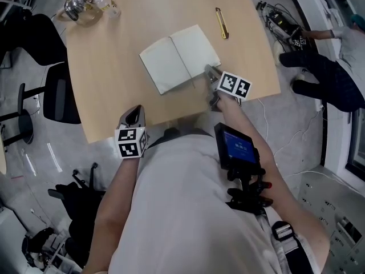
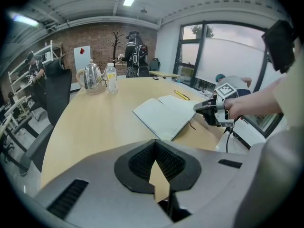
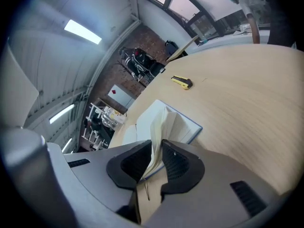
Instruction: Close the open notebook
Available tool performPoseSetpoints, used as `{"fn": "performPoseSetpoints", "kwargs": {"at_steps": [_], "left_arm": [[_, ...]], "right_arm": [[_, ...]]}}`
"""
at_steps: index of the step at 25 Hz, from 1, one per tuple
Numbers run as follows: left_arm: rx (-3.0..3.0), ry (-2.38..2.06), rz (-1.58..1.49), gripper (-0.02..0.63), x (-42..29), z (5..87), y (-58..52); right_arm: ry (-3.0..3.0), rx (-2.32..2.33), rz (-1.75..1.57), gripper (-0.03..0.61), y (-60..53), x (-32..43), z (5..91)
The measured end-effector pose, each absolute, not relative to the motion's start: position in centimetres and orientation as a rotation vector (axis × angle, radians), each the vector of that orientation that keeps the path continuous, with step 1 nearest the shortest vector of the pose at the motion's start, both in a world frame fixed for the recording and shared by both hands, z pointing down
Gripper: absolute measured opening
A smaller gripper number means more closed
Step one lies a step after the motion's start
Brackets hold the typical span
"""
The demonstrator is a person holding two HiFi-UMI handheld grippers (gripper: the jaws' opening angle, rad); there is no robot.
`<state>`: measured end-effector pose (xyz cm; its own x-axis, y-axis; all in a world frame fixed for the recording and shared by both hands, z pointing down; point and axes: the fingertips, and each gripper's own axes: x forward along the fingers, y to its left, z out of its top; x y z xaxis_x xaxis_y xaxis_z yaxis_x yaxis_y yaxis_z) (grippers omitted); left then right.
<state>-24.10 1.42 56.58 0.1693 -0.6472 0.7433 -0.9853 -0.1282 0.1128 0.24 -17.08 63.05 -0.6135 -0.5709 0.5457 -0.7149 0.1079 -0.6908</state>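
An open notebook (image 1: 179,56) with blank white pages lies on the wooden table (image 1: 114,67), right of the middle. My right gripper (image 1: 210,73) is at its near right corner. In the right gripper view the right gripper (image 3: 156,158) is shut on the edge of the notebook's (image 3: 178,122) right-hand pages, which stand lifted off the table. My left gripper (image 1: 134,114) hovers by the table's near edge, well away from the notebook (image 2: 166,113). The left gripper (image 2: 156,151) is shut with nothing in it.
A yellow utility knife (image 1: 221,23) lies beyond the notebook at the far right. A metal kettle (image 1: 77,5) and a water bottle (image 1: 102,0) stand at the far left corner. Black chairs (image 1: 60,93) sit left of the table. A person (image 1: 325,67) is on the floor at the right.
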Motion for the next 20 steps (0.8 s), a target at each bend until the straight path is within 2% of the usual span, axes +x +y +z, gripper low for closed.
{"fn": "performPoseSetpoints", "kwargs": {"at_steps": [2, 4, 5, 7, 9, 20], "left_arm": [[1.840, -1.546, 0.724, 0.003, -24.4, 56.7, 1.6], [1.833, -1.548, 0.725, 0.003, -24.6, 56.7, 1.8], [1.831, -1.548, 0.726, 0.003, -24.6, 56.8, 1.8], [1.832, -1.547, 0.726, 0.003, -24.5, 56.7, 1.9], [1.835, -1.546, 0.723, 0.003, -24.5, 56.7, 1.7], [1.903, -1.529, 0.664, 0.003, -24.1, 56.2, 0.6]], "right_arm": [[-2.215, 1.298, 1.529, 0.086, -17.2, 0.3, 63.4], [-2.221, 1.304, 1.517, 0.091, -17.3, 0.3, 63.5], [-2.224, 1.314, 1.511, 0.089, -17.4, 0.4, 63.4], [-2.238, 1.324, 1.484, 0.034, -17.6, 0.5, 63.1], [-2.279, 1.300, 1.396, 0.024, -17.8, 0.0, 62.3], [-2.479, 0.673, 0.355, 0.021, -11.2, -9.5, 56.8]]}}
